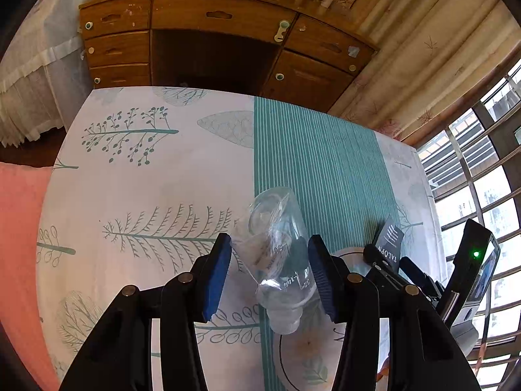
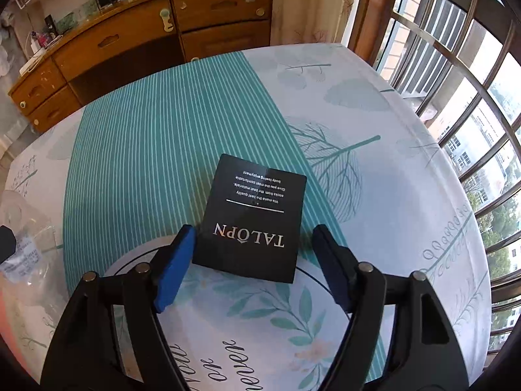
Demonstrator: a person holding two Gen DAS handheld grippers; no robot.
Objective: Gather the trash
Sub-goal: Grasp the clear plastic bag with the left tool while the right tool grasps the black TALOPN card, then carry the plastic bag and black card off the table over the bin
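A clear plastic bottle (image 1: 280, 254) wrapped in a clear bag lies on the patterned bed sheet (image 1: 146, 189), cap end toward me. My left gripper (image 1: 270, 273) is open, its blue pads on either side of the bottle, not squeezing it. A black "TALOPN" card (image 2: 252, 220) lies flat on the sheet (image 2: 162, 137). My right gripper (image 2: 254, 260) is open, its pads either side of the card's near edge. The card (image 1: 389, 239) and the right gripper also show at the right of the left wrist view. The bottle (image 2: 22, 247) shows at the left edge of the right wrist view.
A wooden desk with drawers (image 1: 211, 36) stands beyond the bed's far edge. A barred window (image 2: 462, 97) runs along the right side. A pink cloth (image 1: 19, 228) lies at the left. A beige curtain (image 1: 423, 49) hangs beside the desk.
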